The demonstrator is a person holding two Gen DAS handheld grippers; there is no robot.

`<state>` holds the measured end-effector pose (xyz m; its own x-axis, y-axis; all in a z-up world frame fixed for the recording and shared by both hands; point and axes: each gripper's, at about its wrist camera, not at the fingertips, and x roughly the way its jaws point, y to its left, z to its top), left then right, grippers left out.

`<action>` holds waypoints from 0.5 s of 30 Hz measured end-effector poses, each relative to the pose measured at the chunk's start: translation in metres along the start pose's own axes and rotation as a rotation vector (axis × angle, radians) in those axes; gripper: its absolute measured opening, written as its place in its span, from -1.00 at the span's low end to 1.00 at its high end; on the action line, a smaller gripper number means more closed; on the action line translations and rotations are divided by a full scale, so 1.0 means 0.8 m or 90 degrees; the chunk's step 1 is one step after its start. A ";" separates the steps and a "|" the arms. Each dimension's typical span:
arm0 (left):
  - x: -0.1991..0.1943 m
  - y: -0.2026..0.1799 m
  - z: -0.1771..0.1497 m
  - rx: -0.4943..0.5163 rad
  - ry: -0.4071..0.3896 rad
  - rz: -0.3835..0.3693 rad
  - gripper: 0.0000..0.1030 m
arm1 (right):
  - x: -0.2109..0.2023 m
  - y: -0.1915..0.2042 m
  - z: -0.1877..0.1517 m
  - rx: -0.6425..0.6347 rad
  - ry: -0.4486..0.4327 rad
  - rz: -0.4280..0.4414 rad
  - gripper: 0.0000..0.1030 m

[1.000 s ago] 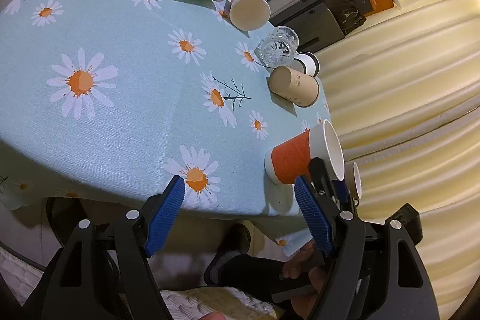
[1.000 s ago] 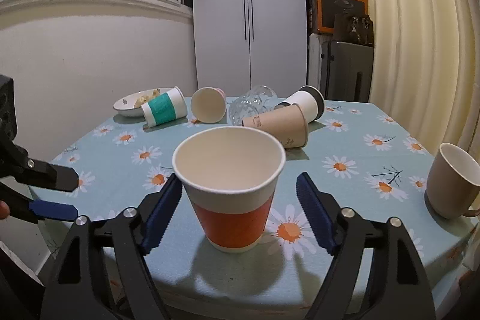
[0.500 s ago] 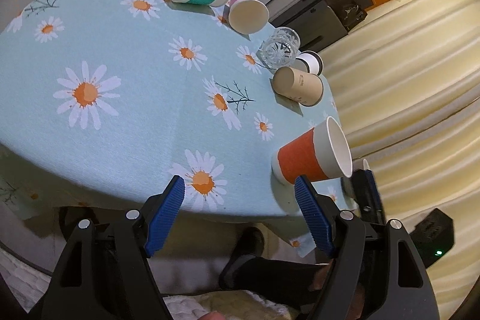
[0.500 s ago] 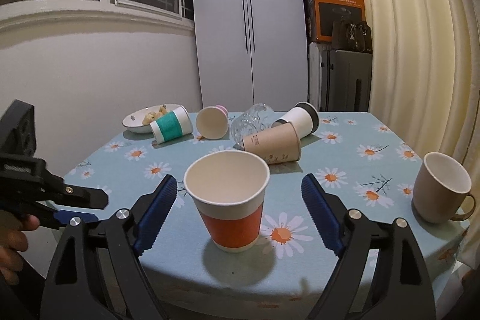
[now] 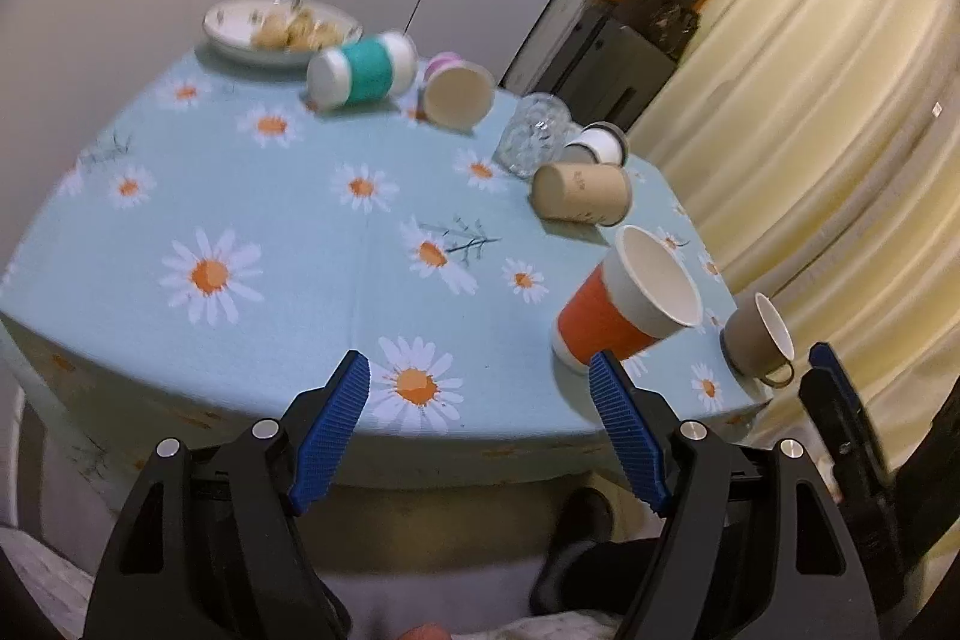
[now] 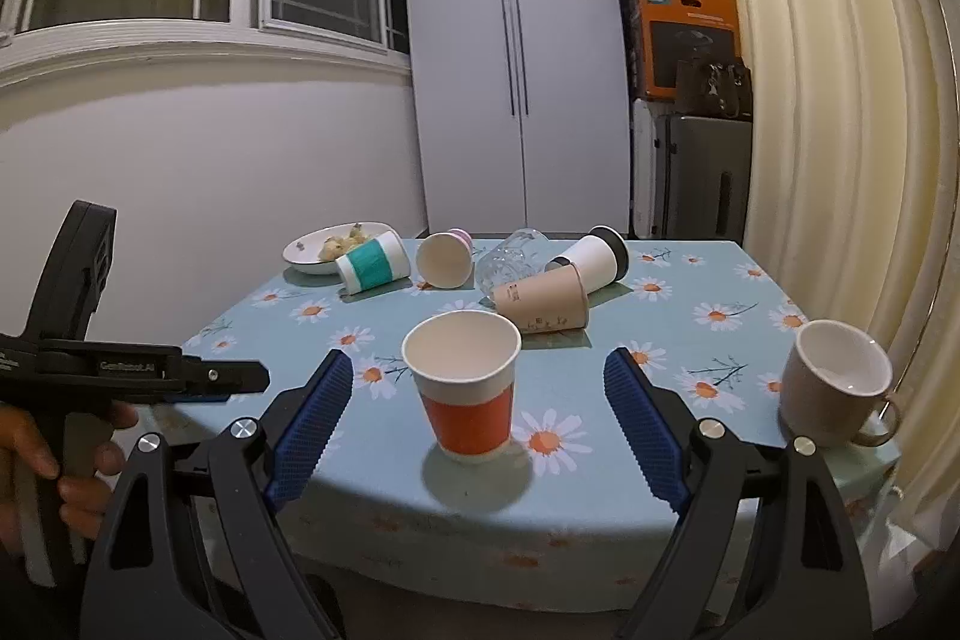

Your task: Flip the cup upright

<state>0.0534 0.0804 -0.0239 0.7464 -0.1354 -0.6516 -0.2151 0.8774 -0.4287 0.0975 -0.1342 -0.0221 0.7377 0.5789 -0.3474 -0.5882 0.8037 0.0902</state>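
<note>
Withdrawn, both tools (left [image 5: 480, 424], right [image 6: 474, 421]) gape before upright cup [image 6: 465, 391].

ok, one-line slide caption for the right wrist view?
Open right gripper backed off from upright orange cup; mug upright, four paper cups and a glass lying beyond.

From my right wrist view, the nearest cup [image 6: 467, 394] stands upright on the table [image 6: 690, 484] at my 12 o'clock. A mug [image 6: 837, 383] sits at its 3 o'clock, well apart. Behind it at 1 o'clock a paper cup [image 6: 543, 303] lies on its side, with a glass [image 6: 510, 261] just behind. At 10 o'clock lies a banded cup [image 6: 373, 269], with a dish [image 6: 312, 250] behind it.
</note>
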 end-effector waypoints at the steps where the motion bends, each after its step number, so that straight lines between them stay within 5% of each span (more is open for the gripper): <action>1: -0.008 -0.008 -0.003 0.018 -0.015 0.000 0.44 | -0.006 -0.001 0.002 -0.002 0.001 0.004 0.70; 6: -0.045 -0.041 -0.022 0.099 -0.075 -0.014 0.44 | -0.037 -0.013 0.016 -0.022 0.020 0.023 0.71; 8: -0.058 -0.056 -0.032 0.141 -0.098 -0.011 0.63 | -0.051 -0.018 0.018 -0.044 0.010 0.025 0.71; 15: -0.080 -0.095 -0.064 0.244 -0.124 -0.020 0.66 | -0.076 -0.038 0.011 -0.064 0.012 0.007 0.82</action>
<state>-0.0104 -0.0011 0.0185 0.8616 -0.1075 -0.4960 0.0313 0.9867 -0.1596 0.0735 -0.1925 0.0043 0.7246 0.5845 -0.3651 -0.6279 0.7783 -0.0001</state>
